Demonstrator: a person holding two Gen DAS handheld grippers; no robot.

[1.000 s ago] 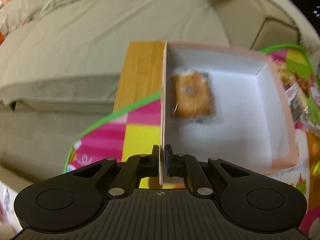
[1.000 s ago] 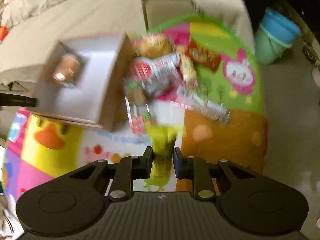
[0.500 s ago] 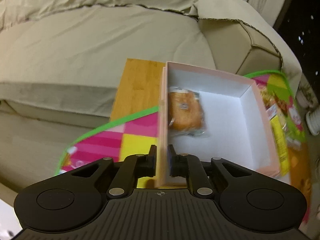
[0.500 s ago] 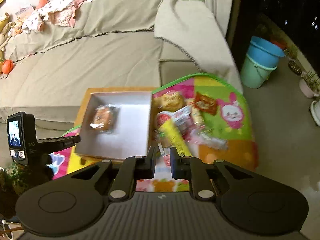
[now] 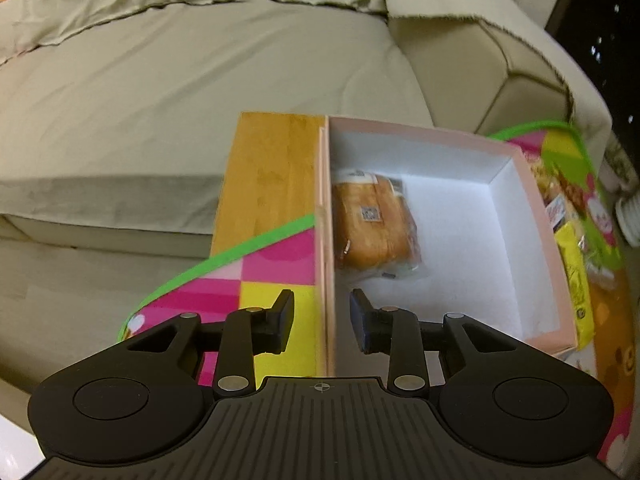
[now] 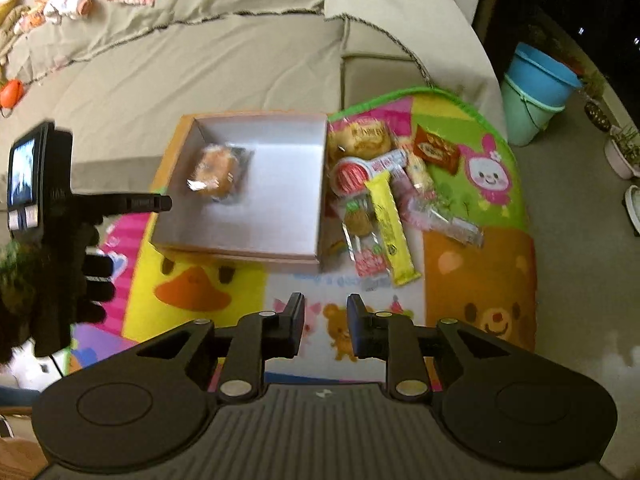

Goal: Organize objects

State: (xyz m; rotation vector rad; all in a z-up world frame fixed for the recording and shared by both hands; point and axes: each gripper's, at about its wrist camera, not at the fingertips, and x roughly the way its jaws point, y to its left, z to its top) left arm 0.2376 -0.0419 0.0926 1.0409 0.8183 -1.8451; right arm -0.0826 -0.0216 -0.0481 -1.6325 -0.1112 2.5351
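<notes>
Sofa (image 5: 200,80) fills the background behind our play mat (image 6: 480,272). On the mat sits our pink box (image 5: 536,216), holding one wrapped bun (image 5: 374,226). Snack packets (image 6: 388,220) lie just beside it. Our left gripper (image 5: 322,316) straddles the box wall, jaws spread; our right gripper (image 6: 323,326) hovers, jaws spread, holding nothing.

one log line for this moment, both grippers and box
left gripper: open, astride box wall | right gripper: open | box: one bread pack
</notes>
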